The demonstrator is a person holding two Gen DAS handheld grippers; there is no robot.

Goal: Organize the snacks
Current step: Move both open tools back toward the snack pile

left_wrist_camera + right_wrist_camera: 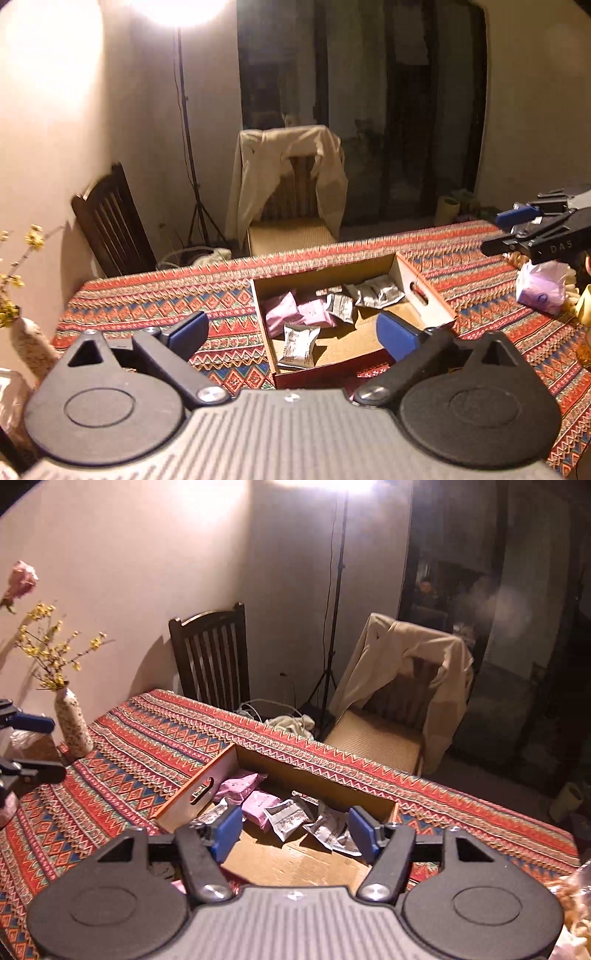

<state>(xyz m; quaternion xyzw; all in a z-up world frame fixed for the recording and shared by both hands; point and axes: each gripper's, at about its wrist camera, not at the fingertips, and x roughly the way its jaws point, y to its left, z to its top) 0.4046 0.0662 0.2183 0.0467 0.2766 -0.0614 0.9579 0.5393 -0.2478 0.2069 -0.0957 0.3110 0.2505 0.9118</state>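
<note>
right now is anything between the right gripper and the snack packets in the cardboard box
Nothing visible. The right gripper hangs open above the open-topped brown cardboard box, with the pink and silver snack packets lying uncovered below.

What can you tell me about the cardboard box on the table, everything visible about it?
The cardboard box is a shallow, open-topped brown tray with a reddish outside and a slot handle cut in one end wall. It sits flat on the patterned tablecloth near the table's far edge. Inside lie pink snack packets and silver-white snack packets, loosely piled toward one side, leaving bare floor. Neither gripper touches it.
</note>
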